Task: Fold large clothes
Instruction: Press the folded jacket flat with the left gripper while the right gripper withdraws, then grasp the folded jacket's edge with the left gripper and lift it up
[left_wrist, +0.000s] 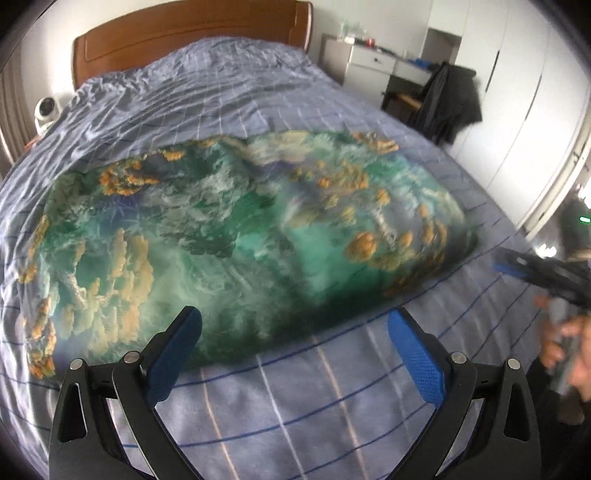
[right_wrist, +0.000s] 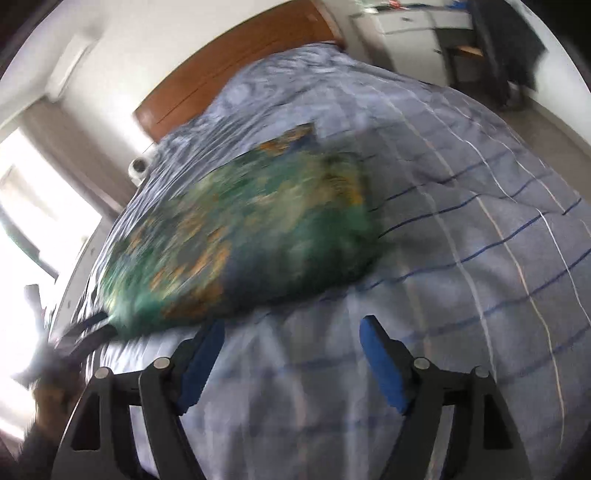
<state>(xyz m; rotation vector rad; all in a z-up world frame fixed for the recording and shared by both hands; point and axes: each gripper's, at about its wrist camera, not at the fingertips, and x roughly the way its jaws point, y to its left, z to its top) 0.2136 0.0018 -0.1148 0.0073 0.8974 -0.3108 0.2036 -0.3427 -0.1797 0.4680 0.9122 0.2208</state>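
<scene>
A large green and teal garment (left_wrist: 229, 236) with orange cloud-like print lies spread flat on the bed, blurred in the right wrist view (right_wrist: 251, 236). My left gripper (left_wrist: 295, 317) hovers open over its near edge, with nothing between the blue pads. To its right, beyond the garment's right end, the right gripper (left_wrist: 535, 269) shows in a hand (left_wrist: 565, 343). In its own view my right gripper (right_wrist: 293, 325) is open above bare bed cover, just off the garment's near edge. The left gripper (right_wrist: 88, 328) appears at the garment's left corner.
The bed has a blue-grey checked cover (left_wrist: 314, 387) and a wooden headboard (left_wrist: 184, 26). A white round device (left_wrist: 46, 110) sits at the far left. White drawers (left_wrist: 373, 59), a chair with a dark garment (left_wrist: 450, 103) and white wardrobe doors (left_wrist: 517, 92) stand at the right.
</scene>
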